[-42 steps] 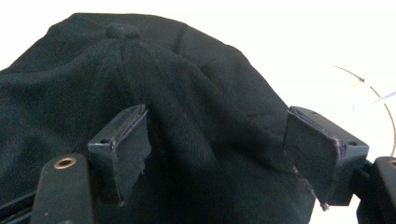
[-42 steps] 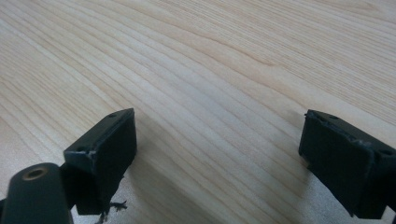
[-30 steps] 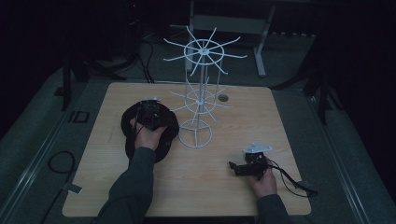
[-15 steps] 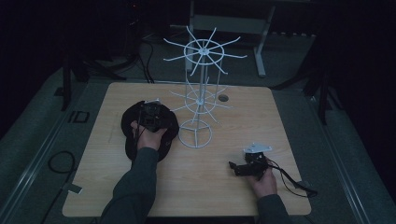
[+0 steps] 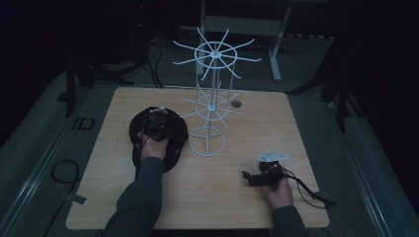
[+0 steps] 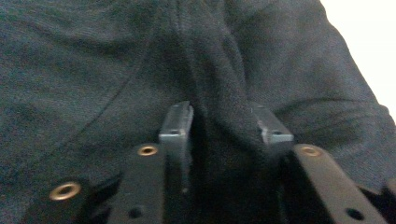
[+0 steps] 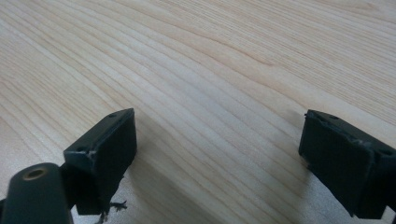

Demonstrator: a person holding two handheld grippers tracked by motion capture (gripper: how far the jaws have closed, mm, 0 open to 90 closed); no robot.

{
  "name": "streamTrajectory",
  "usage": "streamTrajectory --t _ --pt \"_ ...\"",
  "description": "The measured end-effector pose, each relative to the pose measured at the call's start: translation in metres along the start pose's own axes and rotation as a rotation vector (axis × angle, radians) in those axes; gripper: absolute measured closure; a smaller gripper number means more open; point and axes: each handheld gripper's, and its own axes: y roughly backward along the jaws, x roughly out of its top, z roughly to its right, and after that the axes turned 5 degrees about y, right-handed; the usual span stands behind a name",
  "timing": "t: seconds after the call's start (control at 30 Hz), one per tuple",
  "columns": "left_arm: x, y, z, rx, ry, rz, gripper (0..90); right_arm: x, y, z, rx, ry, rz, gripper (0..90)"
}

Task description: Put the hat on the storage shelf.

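A black, round heap of dark knitted fabric (image 5: 175,148) lies on the left half of the wooden table (image 5: 237,207). My left gripper (image 5: 156,124) is pressed down into it. In the left gripper view, a raised fold of the fabric (image 6: 116,70) is pinched between the two jaws of the left gripper (image 6: 224,133). My right gripper (image 5: 247,177) rests low on the table at the front right, pointing left. In the right gripper view, the right gripper (image 7: 219,144) stands wide open over bare wood (image 7: 224,56) with nothing between its fingers.
A tall white wire rack (image 5: 211,98) with spoke-like arms stands at the table's middle, just right of the fabric. A small hole (image 5: 236,104) sits in the tabletop behind it. A cable (image 5: 309,190) trails from the right gripper to the right edge.
The left hand and gripper have edged slightly farther over the fabric. The right gripper has not moved.
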Motion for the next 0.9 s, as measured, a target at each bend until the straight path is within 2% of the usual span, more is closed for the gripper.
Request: streamTrajectory --t 0.1,0.13,0.27,0.9 --pt "-0.001 0.000 -0.001 0.000 -0.012 0.000 75.5 0.000 0.000 0.000 0.000 0.000 0.000 11.0" --pt "-0.001 0.001 -0.002 -0.002 -0.016 0.003 80.2 0.000 0.000 0.000 0.000 0.000 0.000 11.0" --pt "-0.001 0.005 -0.005 -0.006 -0.027 0.026 83.3 0.000 0.000 0.000 0.000 0.000 0.000 11.0" --pt "-0.008 0.032 -0.031 -0.132 -0.075 0.144 84.3 0.000 0.000 0.000 0.000 0.000 0.000 11.0"
